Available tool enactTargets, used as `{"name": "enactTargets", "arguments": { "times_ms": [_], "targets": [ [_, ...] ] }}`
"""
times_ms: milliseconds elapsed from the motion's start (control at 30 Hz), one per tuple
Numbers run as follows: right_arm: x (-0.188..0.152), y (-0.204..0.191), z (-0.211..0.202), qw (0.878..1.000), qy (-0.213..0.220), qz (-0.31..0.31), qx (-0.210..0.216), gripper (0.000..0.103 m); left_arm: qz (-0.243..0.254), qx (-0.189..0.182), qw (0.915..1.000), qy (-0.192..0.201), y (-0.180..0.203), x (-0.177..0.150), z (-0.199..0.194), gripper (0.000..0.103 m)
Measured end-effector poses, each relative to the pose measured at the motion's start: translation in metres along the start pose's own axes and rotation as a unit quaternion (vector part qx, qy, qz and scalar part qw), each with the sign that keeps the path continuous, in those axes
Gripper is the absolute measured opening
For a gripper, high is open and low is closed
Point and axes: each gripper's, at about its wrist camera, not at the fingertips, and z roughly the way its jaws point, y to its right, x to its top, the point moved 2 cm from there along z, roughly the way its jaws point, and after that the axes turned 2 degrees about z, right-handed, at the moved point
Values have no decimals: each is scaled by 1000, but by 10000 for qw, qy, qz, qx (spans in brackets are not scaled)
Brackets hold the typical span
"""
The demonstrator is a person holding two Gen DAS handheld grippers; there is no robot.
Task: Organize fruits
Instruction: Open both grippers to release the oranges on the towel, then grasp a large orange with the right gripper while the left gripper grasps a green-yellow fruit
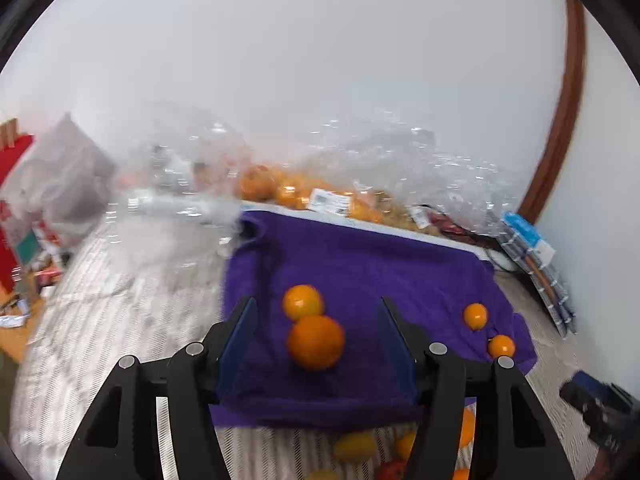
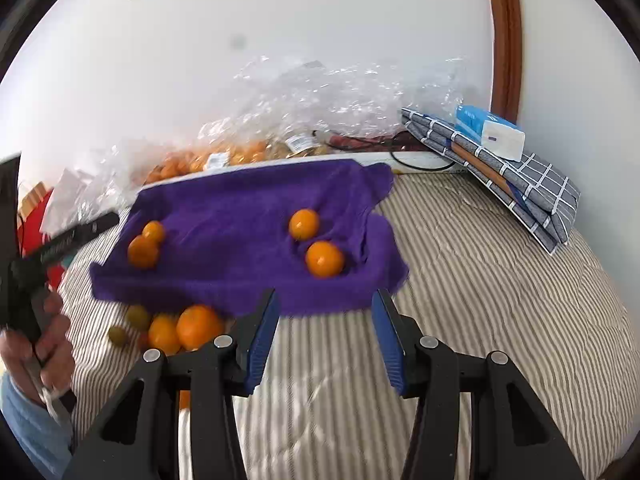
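The left gripper point(image 1: 316, 344) had its blue fingers point(image 1: 240, 340) spread wide, with nothing held. It hung over the near part of a soft purple towel point(image 1: 360, 264). Between the fingers lay a big round orange point(image 1: 316, 342), touching a smaller orange point(image 1: 303, 302) just behind it. The right gripper point(image 2: 324, 334) also had its fingers wide apart and held nothing. It hung over a bed with a striped beige cover point(image 2: 460, 280), just before the towel's near edge.

On the bed beside that edge sat a small pile of loose fruit point(image 2: 180, 330): oranges and two little green ones. On the towel's right side were two more oranges point(image 2: 316, 242), close to each other. The person's hand point(image 2: 44, 344) held the other gripper's handle at the left.

Behind the towel lay crinkly clear plastic bags point(image 2: 340, 92) with many small oranges point(image 2: 224, 154) inside. A folded grey checked cloth point(image 2: 520, 184) leaned in the far right corner, with a blue and white box point(image 2: 490, 130) on top. Behind it all stood a plain white wall point(image 2: 320, 20) and a brown wooden frame point(image 2: 506, 32).
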Motion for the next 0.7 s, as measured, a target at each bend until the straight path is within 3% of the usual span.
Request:
{"name": "enactTargets", "arguments": {
  "times_ms": [233, 433, 700],
  "targets": [
    [-30, -28, -8, 9992, -145, -281, 228, 48, 32, 384, 9987, -318, -38, -34, -33, 60],
    [-57, -54, 4, 9959, -500, -353, 668, 48, -259, 224, 9991, -251, -67, -62, -45, 60],
    [-66, -90, 9, 9907, -539, -772, 986, 48, -541, 93, 9980, -314, -78, -72, -36, 60]
  ]
}}
